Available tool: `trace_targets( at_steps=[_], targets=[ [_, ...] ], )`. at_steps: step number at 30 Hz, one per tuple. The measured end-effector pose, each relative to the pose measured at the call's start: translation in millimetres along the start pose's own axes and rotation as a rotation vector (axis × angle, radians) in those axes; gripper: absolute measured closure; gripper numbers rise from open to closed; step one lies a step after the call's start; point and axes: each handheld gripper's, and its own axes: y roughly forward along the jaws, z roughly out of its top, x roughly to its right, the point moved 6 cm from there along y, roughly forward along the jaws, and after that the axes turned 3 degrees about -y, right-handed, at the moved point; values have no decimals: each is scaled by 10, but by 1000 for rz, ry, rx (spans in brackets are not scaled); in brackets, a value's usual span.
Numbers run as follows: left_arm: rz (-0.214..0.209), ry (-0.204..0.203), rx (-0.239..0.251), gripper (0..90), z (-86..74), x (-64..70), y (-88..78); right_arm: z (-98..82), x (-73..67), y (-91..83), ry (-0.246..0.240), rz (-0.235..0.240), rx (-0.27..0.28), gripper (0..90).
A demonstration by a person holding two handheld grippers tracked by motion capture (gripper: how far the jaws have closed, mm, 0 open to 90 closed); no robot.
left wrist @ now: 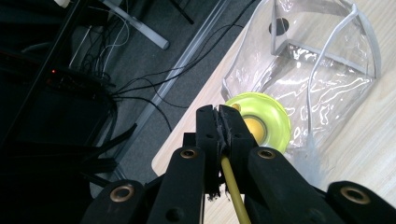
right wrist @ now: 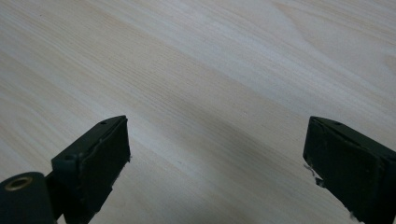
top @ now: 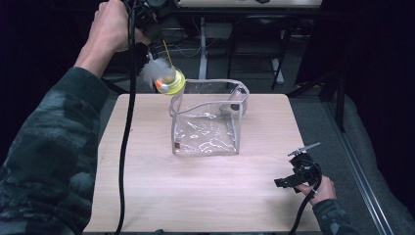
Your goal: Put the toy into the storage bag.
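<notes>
I see my left gripper (top: 155,46) up high past the far left corner of the pale wooden table (top: 147,196); its two black jaws are pressed tight together and they pinch a thin yellow cord (left wrist: 232,184); I see that best in the left gripper view. From the cord hangs a round yellow-green toy with an orange middle and white fluffy feathers (top: 168,80); the toy hangs in the air, just beside the top left edge of the bag, and it looks a bit blurry. In the left gripper view the yellow-green disc (left wrist: 260,122) sits right under the jaw tips, close by the bag's open rim.

The clear soft plastic bag with grey edges (top: 209,117) stands upright on the table, near the far side, with its top open; I cannot tell if the toy touches it.

My right gripper (top: 299,172) is low by the near right corner of the table, well apart from the bag; its jaws are spread wide with nothing between them; in the right gripper view I see bare wood under them.
</notes>
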Motion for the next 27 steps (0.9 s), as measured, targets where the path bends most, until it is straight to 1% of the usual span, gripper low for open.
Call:
trace_targets(
  at_steps=[7,13,25,27],
  targets=[
    [-1,10,-2,878,62,52,62,-1,-3,3,2,-2,-1,67],
    [-6,13,9,878,109,83,115,-1,-6,-2,-1,8,0,68],
    [-47,29,-5,878,151,217,337,-3,-9,0,-2,12,-4,68],
    [-49,30,-3,878,155,236,367,-3,-8,-2,-2,10,-3,68]
  ],
)
